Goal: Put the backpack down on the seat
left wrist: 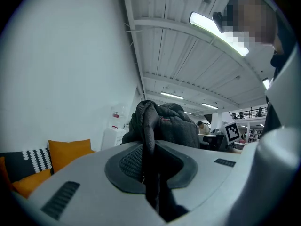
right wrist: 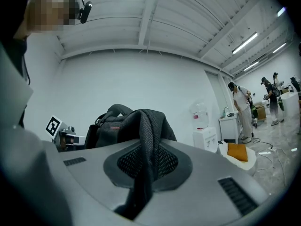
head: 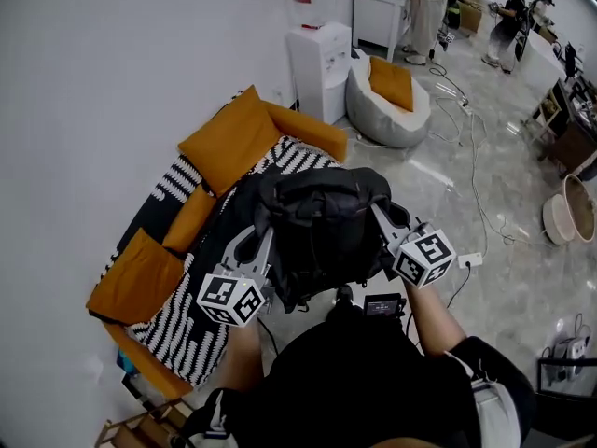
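Observation:
A black backpack [head: 322,227] hangs in the air in front of the person, above the near end of a sofa seat [head: 177,329] with a black-and-white striped cover. My left gripper [head: 250,248] is shut on the backpack's left shoulder strap [left wrist: 149,147], which runs down between its jaws. On the other side my right gripper [head: 392,224] is shut on the right mesh strap [right wrist: 146,145]. The bag's body [left wrist: 171,126] rises beyond the left jaws and shows again [right wrist: 110,126] beyond the right jaws. It hides most of both grippers' fingers in the head view.
Orange cushions [head: 229,138] [head: 135,278] lean on the sofa back by the white wall. A water dispenser [head: 317,63] and a grey beanbag [head: 387,105] stand beyond the sofa. Cables [head: 476,175] and a power strip [head: 469,260] lie on the floor to the right. People [head: 429,7] stand far back.

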### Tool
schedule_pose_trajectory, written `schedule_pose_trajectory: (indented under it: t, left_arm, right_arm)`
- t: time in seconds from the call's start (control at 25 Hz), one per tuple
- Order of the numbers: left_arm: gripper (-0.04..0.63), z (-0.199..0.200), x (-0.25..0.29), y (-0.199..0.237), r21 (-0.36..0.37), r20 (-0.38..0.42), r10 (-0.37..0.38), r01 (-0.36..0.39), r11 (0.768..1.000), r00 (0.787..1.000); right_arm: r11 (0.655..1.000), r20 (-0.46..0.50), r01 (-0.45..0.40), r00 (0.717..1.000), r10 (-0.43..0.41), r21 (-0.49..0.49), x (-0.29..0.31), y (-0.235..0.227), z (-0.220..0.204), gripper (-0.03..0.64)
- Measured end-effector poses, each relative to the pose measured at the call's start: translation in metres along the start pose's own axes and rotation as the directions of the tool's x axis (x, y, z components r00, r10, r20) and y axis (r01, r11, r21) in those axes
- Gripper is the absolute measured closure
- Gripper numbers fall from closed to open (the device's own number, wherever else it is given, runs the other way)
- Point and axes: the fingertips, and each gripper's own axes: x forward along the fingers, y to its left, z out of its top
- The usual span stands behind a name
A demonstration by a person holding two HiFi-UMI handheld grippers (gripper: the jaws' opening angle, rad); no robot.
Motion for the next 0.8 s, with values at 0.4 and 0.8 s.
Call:
schedule_pose_trajectory:
  t: [0.4,0.8]
  left_arm:
    - [0.537,0.023,0.095,0.019,-0.002,0.016,0.048,-0.048,0.999,0.999]
    - [0.538,0.028,0.160,0.044,-0.033,0.007,0.070,-0.070,0.997,0.998]
  right_arm:
    - [0.997,0.011,-0.076,0.997,0.076,0.007,0.064,-0.086,0.031,0.569]
    - [0.994,0.010,-0.103,0.995,0.102,0.021,0.120,-0.145,0.038,0.569]
